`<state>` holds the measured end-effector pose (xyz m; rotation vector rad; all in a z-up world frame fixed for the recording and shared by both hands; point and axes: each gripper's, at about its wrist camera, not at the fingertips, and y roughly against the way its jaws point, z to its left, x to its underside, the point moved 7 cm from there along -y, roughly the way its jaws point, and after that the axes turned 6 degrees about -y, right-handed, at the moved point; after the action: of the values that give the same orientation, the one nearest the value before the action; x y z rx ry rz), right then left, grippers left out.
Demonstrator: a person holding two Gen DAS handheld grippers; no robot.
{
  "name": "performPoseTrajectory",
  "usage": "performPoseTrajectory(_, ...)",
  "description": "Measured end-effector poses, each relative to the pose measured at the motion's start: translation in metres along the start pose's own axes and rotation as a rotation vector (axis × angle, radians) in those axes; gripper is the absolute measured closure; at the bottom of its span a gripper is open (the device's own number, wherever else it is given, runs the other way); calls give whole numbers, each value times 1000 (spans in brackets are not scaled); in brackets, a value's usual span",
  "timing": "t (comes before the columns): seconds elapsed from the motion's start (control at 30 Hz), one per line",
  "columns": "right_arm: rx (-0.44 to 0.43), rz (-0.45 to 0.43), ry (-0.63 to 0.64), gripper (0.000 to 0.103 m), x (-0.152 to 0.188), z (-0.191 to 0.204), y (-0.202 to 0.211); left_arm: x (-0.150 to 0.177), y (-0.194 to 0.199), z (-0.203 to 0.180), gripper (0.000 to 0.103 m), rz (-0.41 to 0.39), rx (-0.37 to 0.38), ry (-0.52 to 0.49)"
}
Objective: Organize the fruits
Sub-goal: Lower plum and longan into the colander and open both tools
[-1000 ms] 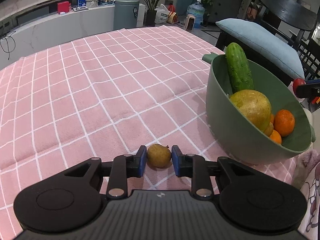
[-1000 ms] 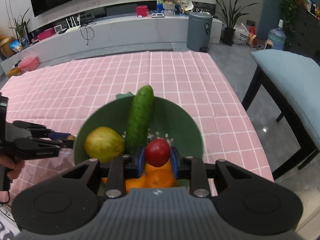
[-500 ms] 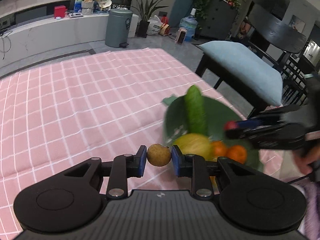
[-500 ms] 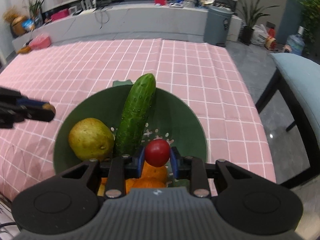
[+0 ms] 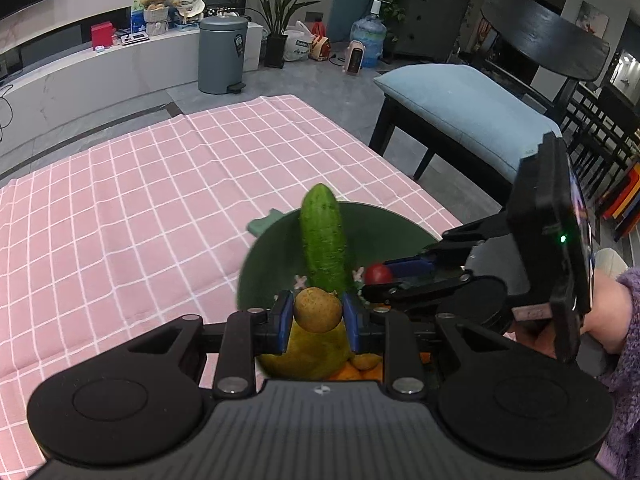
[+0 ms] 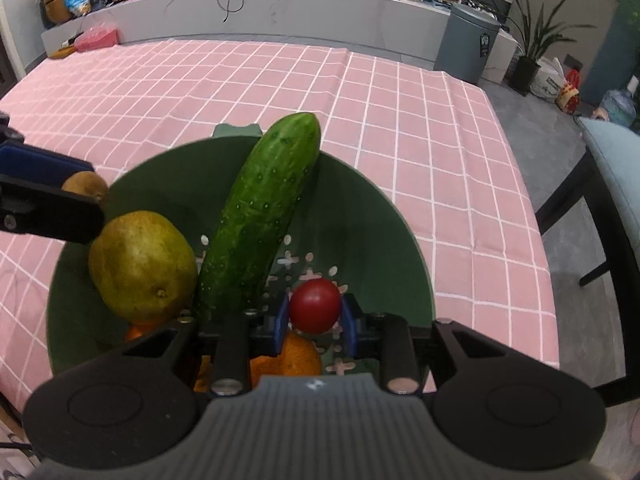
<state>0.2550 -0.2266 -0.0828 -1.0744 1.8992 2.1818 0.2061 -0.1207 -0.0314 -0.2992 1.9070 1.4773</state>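
Now that both tongs have come over the green bowl [image 6: 380, 216] at lower centre, left tongs [image 5: 319, 317] clamp a small brown fruit [image 5: 318, 309], right tongs [image 6: 315, 317] a red tomato [image 6: 315, 311]; release is due.

Both views were taken from fisheye cameras mounted on the handheld grippers, each aimed forward and steeply downward along its own two fingers. The left wrist view was set close above the near rim of the green bowl [image 5: 256, 248], with the right gripper [image 5: 374, 276] seen entering from the right side. The right wrist view was held nearer still, directly over the bowl [image 6: 404, 248], with the left gripper [image 6: 86, 190] caught at its left edge. The bowl, the cucumber [image 5: 322, 236] [image 6: 260, 216] and the pink checked tablecloth [image 5: 132, 208] [image 6: 420, 120] were shared by both.
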Motion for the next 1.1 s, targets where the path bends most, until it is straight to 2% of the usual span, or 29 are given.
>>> performPoseTrajectory(0.23, 0, 0, 32, 78, 2, 5, 1, 1, -8, -10, 73, 17, -4, -12)
performPoseTrajectory(0.33, -8, -2, 39, 73, 4, 8, 2, 3, -11, -10, 73, 25, -9, -13)
performPoseTrajectory(0.53, 10, -48, 47, 71, 3, 10, 19, 2, -10, -14, 73, 23, -2, -29)
performPoseTrajectory(0.6, 26, -87, 28, 67, 4, 7, 34, 1, -10, -20, 73, 25, 11, -51)
performPoseTrajectory(0.77, 73, -156, -55, 66, 15, -6, 69, 4, -20, -35, 73, 45, 23, -113)
performPoseTrajectory(1.1, 142, -180, -172, 66, 52, -18, 93, 19, -41, -51, 73, 105, 65, -179)
